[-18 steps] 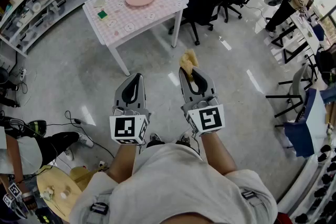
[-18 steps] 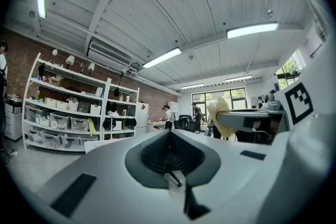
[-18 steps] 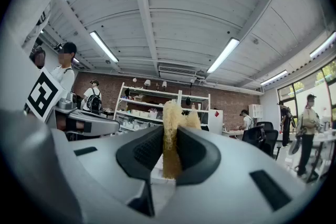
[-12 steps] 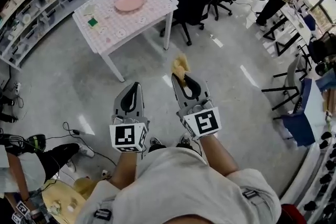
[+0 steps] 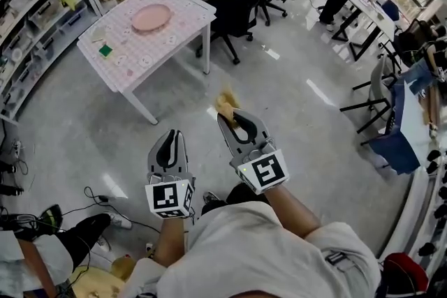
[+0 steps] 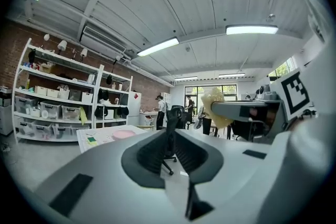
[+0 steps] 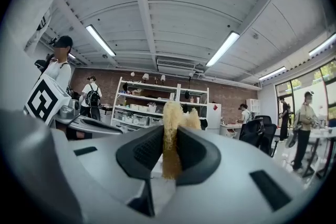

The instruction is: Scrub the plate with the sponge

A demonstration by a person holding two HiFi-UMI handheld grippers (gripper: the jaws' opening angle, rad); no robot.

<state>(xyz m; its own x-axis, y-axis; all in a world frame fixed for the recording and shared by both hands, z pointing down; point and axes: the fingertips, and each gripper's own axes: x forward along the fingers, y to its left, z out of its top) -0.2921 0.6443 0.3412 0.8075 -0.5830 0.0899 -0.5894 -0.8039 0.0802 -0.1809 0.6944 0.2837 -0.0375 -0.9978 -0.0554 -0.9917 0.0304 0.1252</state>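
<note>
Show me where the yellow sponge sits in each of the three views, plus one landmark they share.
Head view: sponge just above centre, at the right gripper's tip.
Left gripper view: right of centre, held in the right gripper.
Right gripper view: dead centre, pinched between the fingers.
Shared landmark: the white shelving rack.

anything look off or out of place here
Nothing spilled or broken. The one oddity: the sponge is pinched in the right gripper over the floor, while the plate sits on the table well ahead.
</note>
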